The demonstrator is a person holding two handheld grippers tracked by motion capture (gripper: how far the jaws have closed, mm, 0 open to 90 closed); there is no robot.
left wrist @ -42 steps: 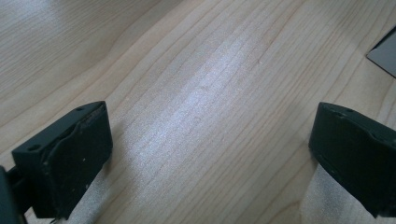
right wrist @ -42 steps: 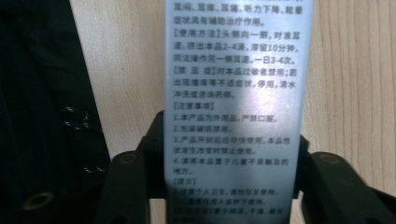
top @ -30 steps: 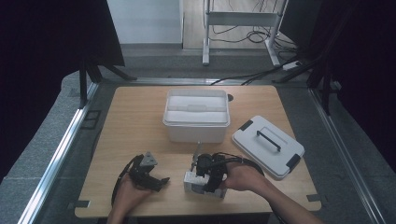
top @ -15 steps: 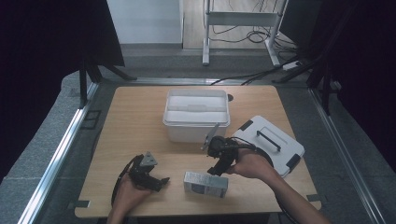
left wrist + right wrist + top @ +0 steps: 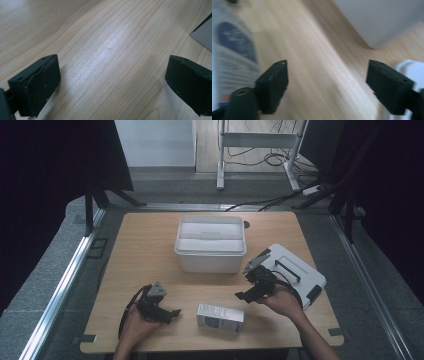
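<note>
- R tool [image 5: 248, 290] up off the table [image 5: 145, 250], jaws wide apart, nothing between em. It's just left of the white lid [image 5: 300, 272], near-right of the white bin [image 5: 210, 242].
- My R cam: bare wood between the jaws, carton blurred at left.
- Small carton [image 5: 220, 317] lies flat at the near edge, between my two hands, touching neither tool.
- L tool [image 5: 167, 314] low at near left, jaws apart, empty; wood grain under it.
</note>
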